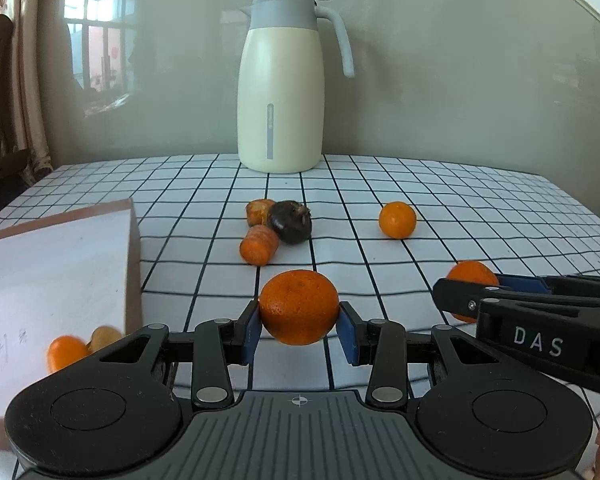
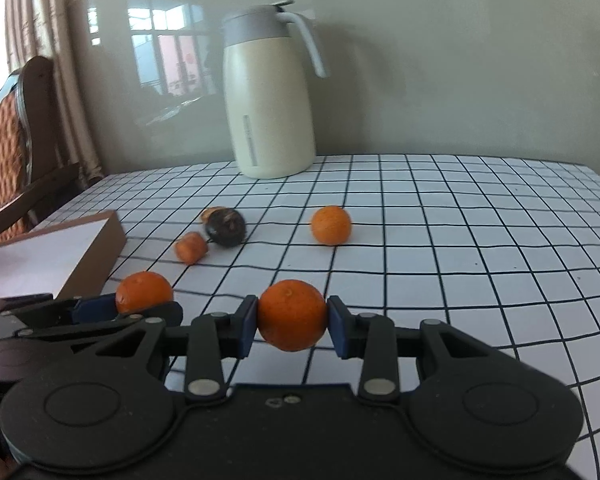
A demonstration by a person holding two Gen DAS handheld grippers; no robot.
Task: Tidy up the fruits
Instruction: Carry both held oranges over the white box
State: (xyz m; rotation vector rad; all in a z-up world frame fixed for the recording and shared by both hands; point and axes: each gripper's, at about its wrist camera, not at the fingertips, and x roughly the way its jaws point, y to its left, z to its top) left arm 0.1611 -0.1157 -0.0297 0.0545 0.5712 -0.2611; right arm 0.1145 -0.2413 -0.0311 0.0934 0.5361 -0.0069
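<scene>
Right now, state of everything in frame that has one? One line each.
Left gripper: jaws shut on a round orange mandarin, held off the cloth.
Right gripper: jaws shut on a second orange mandarin, also lifted.
Third loose mandarin: resting on the checked tablecloth, untouched.
Cream thermos jug: upright, lid closed.
White cardboard box: open, fruit inside.

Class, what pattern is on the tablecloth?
White tablecloth with a black grid, clearest in the right wrist view.

One round orange (image 1: 299, 306) sits pinched in the left claw (image 1: 300, 330). Another orange (image 2: 292, 314) sits pinched in the right claw (image 2: 293, 326). A third orange (image 2: 331, 225) lies alone on the counter (image 2: 460, 240).
</scene>
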